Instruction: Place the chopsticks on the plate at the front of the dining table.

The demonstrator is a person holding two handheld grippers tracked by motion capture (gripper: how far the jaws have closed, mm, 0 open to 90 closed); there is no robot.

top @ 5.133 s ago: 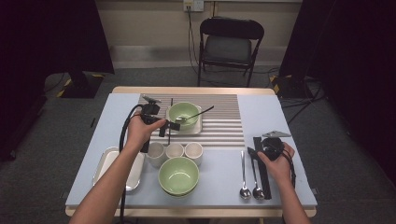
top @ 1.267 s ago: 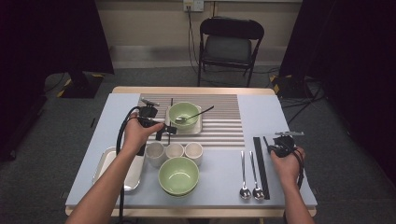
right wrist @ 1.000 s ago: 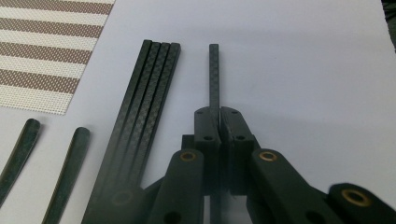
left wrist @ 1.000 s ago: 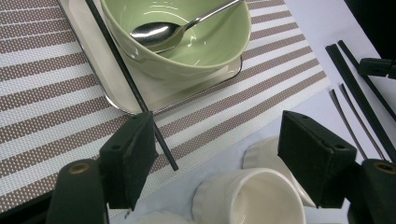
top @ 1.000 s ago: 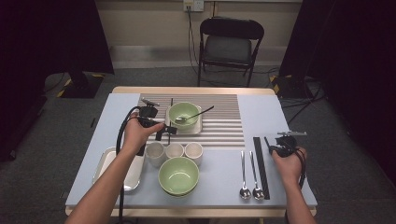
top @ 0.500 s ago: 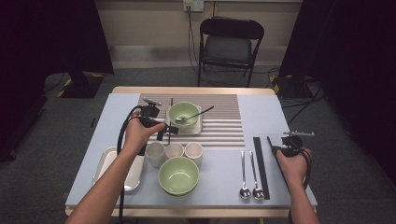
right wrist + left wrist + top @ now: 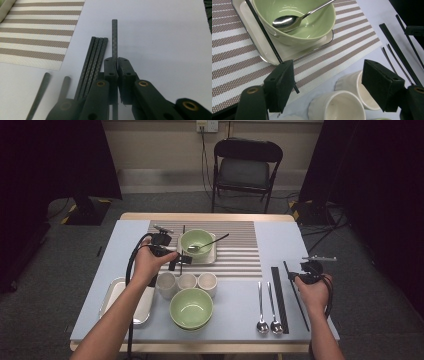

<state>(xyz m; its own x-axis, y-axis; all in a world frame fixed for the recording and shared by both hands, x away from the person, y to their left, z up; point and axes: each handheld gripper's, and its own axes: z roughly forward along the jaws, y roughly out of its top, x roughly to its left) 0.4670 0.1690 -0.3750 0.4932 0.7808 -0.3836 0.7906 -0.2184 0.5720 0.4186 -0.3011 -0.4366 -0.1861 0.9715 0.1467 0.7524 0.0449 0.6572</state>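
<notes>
My right gripper (image 7: 296, 276) (image 7: 117, 62) is shut on a single black chopstick (image 7: 302, 312) (image 7: 114, 37) near the table's right edge. The chopstick lies just right of a bundle of three black chopsticks (image 7: 279, 295) (image 7: 95, 55). My left gripper (image 7: 179, 261) (image 7: 329, 85) stands open over the near edge of the striped mat (image 7: 337, 55), with nothing between its pads. Another black chopstick (image 7: 263, 31) rests across the small tray (image 7: 257, 47); its near end lies by the left pad (image 7: 280, 85). A green bowl (image 7: 196, 244) (image 7: 312, 27) with a spoon (image 7: 287, 21) sits on that tray.
Three white cups (image 7: 187, 281) (image 7: 337, 107) stand just below the left gripper. A second green bowl (image 7: 191, 307) sits at the front centre, with a metal tray (image 7: 117, 295) at front left. Two spoons (image 7: 266, 305) lie left of the chopstick bundle.
The right gripper has moved right, away from the chopstick bundle, carrying the single chopstick with it, and has shifted only slightly in the last second. The left gripper has stayed put.
</notes>
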